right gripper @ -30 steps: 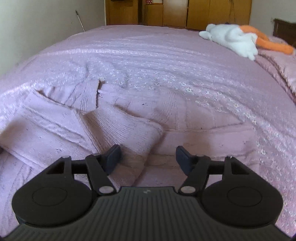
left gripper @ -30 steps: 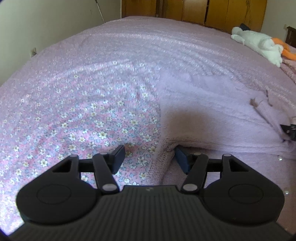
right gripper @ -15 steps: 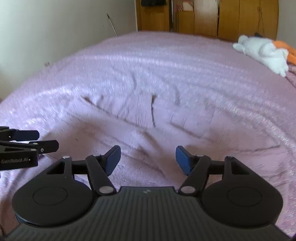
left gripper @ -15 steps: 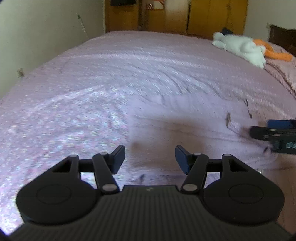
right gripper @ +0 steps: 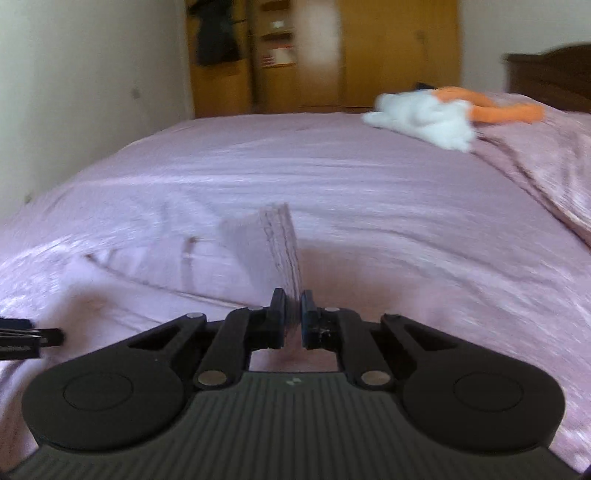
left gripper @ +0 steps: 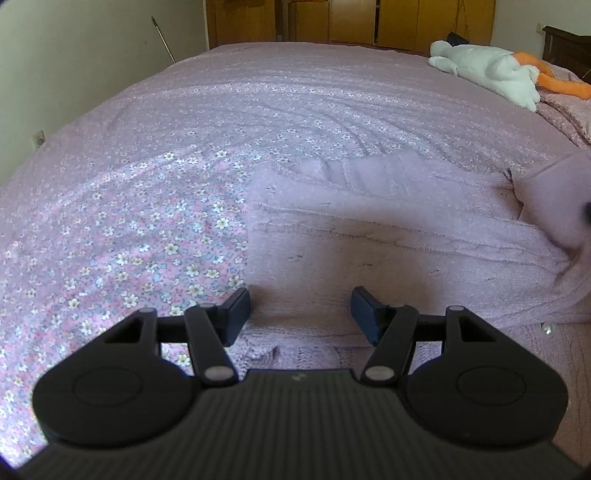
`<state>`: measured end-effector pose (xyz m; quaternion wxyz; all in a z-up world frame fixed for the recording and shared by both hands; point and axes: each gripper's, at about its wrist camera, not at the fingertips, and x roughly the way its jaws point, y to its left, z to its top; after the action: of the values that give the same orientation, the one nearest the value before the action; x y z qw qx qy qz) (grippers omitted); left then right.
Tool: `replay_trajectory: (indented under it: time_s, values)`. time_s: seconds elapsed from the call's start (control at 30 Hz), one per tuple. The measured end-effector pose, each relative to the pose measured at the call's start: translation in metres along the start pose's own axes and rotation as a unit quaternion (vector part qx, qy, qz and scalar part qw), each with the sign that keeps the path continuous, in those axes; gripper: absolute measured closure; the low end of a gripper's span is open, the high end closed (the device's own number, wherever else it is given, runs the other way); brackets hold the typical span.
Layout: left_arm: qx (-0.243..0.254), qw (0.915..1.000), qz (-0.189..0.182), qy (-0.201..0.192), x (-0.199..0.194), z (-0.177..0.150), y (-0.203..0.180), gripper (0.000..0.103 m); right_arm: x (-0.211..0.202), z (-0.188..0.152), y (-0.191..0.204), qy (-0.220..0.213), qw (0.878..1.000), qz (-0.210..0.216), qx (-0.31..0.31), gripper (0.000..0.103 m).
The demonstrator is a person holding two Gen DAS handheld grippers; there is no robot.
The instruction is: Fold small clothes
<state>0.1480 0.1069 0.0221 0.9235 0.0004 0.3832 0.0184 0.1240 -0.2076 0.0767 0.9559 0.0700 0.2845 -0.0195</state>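
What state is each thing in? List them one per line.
Left claw: open, holding nothing, low over the garment's near edge.
Right claw: shut on a raised ribbed edge of the garment.
Pale lilac knitted garment: partly folded on the bed, one edge lifted.
Pink floral bedspread: spread flat, lightly wrinkled.
White and orange plush toy: lying on its side at the bed's far end.

My right gripper is matt black ribbed plastic, pinching a fuzzy lilac knit garment. Bedspread is floral printed cloth; wardrobe is smooth wood.
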Motion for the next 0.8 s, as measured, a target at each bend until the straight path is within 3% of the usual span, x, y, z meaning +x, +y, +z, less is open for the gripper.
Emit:
replay_trajectory:
  time_s: [0.23,0.37,0.43,0.57,0.8]
  values:
    - [0.006,1.0000,0.006,0.000,0.002,0.001,-0.002,0.039,0.009,-0.050,-0.067,0.069,0.990,-0.002,0.127,0.092]
    - [0.012,0.9998,0.013,0.003,0.000,0.000,-0.003,0.039,-0.005,-0.069,-0.077,0.048,0.984,-0.003,0.173,0.069]
    - [0.010,0.9998,0.014,0.008,-0.003,0.000,-0.001,0.039,-0.013,-0.068,-0.076,0.037,0.984,-0.007,0.175,0.060]
    - [0.006,0.9998,0.017,0.004,-0.018,-0.003,0.005,0.041,-0.035,-0.068,-0.070,0.025,0.984,0.000,0.176,0.031]
    - [-0.002,0.9999,0.011,-0.008,-0.061,-0.019,0.019,0.041,-0.097,-0.071,-0.039,0.003,0.994,0.044,0.104,0.022]
